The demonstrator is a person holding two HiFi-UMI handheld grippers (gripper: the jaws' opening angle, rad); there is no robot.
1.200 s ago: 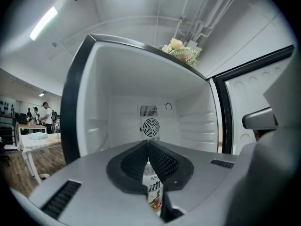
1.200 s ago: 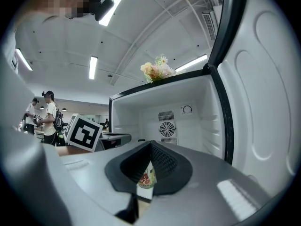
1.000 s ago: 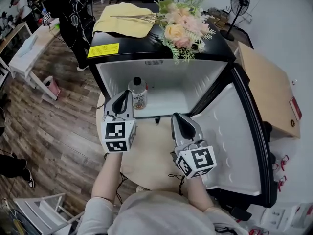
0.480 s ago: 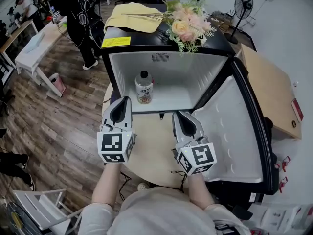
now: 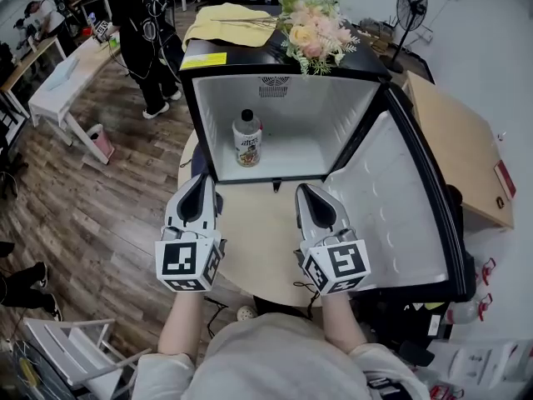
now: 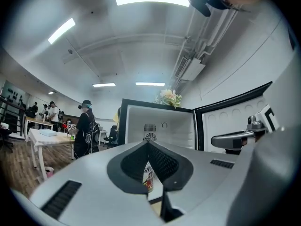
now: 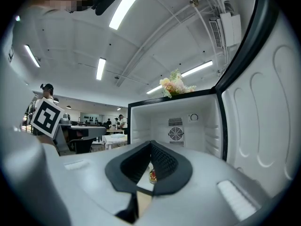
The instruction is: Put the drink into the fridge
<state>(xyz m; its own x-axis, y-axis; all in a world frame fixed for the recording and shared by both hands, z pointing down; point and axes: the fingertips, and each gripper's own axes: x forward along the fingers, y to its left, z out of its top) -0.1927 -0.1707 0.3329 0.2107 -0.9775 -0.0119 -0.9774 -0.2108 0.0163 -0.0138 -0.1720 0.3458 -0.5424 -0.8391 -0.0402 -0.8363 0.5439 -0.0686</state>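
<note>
The drink (image 5: 246,138), a clear bottle with a white cap and colourful label, stands upright on the floor of the open mini fridge (image 5: 316,115), left of centre. Both grippers hover over the round wooden table (image 5: 250,244) in front of the fridge, clear of the bottle. My left gripper (image 5: 205,178) is shut and holds nothing. So is my right gripper (image 5: 305,189). In the left gripper view the drink (image 6: 149,178) shows just past the closed tips of that gripper (image 6: 148,142). The right gripper view has the drink (image 7: 153,174) beyond the right gripper (image 7: 151,143).
The fridge door (image 5: 400,207) swings wide open to the right. Flowers (image 5: 312,32) and a yellow cloth (image 5: 225,23) lie on the fridge top. A cardboard box (image 5: 462,148) and a fan (image 5: 410,7) stand at the right. A person in black (image 5: 146,32) stands by a white table (image 5: 58,73).
Both grippers have drawn back from the fridge opening toward the person. The left gripper was close beside the bottle before; the bottle stays standing inside.
</note>
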